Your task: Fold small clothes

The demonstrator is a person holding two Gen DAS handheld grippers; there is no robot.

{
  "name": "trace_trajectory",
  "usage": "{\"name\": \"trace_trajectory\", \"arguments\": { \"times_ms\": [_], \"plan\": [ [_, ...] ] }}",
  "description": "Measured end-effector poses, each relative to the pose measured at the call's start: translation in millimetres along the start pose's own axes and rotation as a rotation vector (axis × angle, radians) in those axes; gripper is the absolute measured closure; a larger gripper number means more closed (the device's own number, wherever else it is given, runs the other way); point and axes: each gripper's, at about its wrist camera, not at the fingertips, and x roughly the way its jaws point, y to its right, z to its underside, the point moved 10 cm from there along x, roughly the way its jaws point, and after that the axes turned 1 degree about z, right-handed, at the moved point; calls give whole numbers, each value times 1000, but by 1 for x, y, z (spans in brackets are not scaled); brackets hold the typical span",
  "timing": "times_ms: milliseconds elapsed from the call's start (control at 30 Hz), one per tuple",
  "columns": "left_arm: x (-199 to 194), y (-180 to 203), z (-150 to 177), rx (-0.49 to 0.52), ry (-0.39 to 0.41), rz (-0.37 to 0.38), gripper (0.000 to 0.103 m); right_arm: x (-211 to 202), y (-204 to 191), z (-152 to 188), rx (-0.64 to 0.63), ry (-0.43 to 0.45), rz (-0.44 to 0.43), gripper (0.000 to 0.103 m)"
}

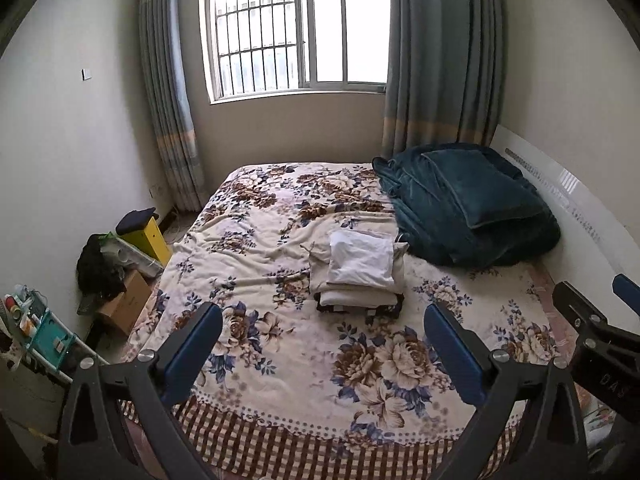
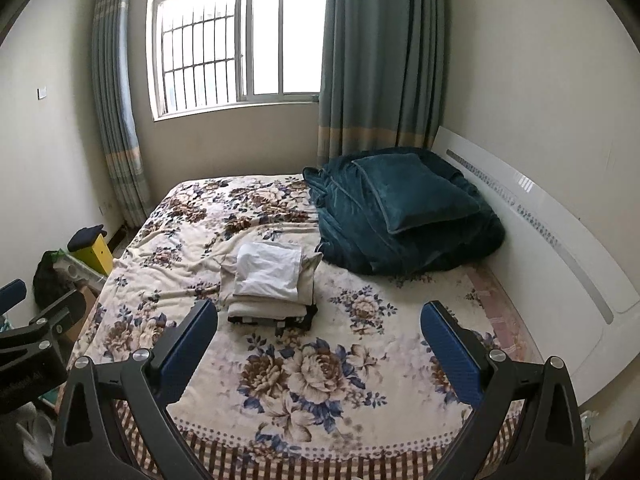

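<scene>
A stack of folded small clothes [image 1: 358,272] lies in the middle of the floral bed cover [image 1: 280,360], white piece on top, cream pieces under it, a dark piece at the bottom. It also shows in the right wrist view [image 2: 268,280]. My left gripper [image 1: 322,316] is open and empty, held above the foot of the bed, short of the stack. My right gripper [image 2: 318,314] is open and empty, beside the left one, also short of the stack. The right gripper's body shows at the right edge of the left wrist view [image 1: 600,344].
A dark teal quilt and pillow [image 1: 468,204] are piled at the far right of the bed by the white headboard [image 2: 560,264]. Boxes, a yellow stool [image 1: 146,232] and a dark bag [image 1: 98,268] stand on the floor left of the bed. A window and curtains are behind.
</scene>
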Motion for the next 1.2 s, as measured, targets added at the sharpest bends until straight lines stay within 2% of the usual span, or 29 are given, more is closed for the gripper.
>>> {"name": "trace_trajectory", "arguments": {
  "times_ms": [400, 1033, 1200],
  "plan": [
    [-1, -8, 3, -8, -16, -6, 0, 10, -14, 5, -13, -22, -30, 0],
    [-9, -8, 9, -27, -24, -3, 0, 11, -19, 9, -11, -27, -31, 0],
    [-11, -7, 10, -24, -26, -4, 0, 11, -16, 22, -13, -33, -32, 0]
  ]
}}
